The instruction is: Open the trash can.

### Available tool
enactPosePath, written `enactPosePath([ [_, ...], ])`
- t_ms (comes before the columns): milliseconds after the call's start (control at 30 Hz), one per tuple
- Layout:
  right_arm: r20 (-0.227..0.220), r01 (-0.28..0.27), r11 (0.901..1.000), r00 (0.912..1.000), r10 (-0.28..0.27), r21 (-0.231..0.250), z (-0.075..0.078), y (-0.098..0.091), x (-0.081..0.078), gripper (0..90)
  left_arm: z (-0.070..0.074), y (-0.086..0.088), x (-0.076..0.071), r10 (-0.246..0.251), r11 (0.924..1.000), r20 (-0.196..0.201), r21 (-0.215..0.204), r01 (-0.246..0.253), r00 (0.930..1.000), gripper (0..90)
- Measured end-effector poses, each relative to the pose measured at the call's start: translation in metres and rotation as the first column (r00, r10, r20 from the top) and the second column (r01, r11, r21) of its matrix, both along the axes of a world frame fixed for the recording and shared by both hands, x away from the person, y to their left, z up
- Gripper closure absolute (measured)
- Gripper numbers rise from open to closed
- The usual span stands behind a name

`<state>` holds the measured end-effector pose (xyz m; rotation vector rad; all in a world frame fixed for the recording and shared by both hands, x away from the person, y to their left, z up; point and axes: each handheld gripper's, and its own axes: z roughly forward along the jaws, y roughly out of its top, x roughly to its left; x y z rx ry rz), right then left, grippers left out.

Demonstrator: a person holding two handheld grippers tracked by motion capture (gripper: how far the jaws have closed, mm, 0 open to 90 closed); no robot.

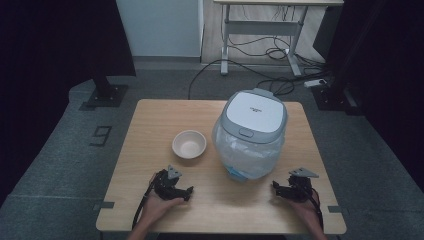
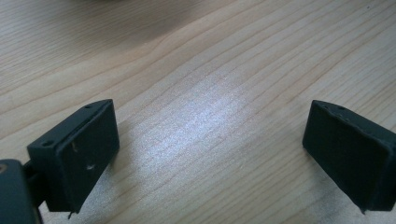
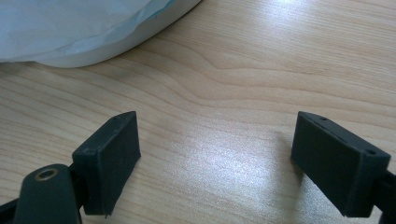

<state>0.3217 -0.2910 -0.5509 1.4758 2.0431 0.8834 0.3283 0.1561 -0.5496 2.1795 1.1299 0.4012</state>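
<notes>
- Left gripper point(image 1: 189, 192) low at near table point(image 1: 150, 125) edge, jaws wide apart, nothing between.
- Right gripper point(image 1: 274, 188) likewise spread, empty, near bag-wrapped rice cooker point(image 1: 251, 132).
- Bowl point(image 1: 189, 144) beside cooker.

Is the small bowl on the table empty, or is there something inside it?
Empty. From the high view, the bowl stands upright and its pale inside is bare down to the bottom.

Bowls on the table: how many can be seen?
1. The bowl stands left of the rice cooker on the wooden table, beyond the left hand-held gripper. It looks empty. Another could be hidden behind the cooker.
</notes>
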Motion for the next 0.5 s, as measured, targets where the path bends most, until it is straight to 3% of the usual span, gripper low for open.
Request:
enactPosePath([
  [200, 0.001, 0.008, 1.0000, 1.0000, -0.008, 0.000, 0.0000, 0.0005, 0.0003, 15.1, -0.0001, 0.0003, 0.0005, -0.005, 1.0000, 0.000, -0.001, 0.005, 1.0000, 3.1],
  [500, 0.021, 0.001, 1.0000, 0.9998, -0.001, 0.003, 0.0015, 0.0018, -0.0028, 27.5, 0.0002, 0.0002, 0.0006, -0.005, 1.0000, -0.003, 0.001, 0.005, 1.0000, 3.1],
])
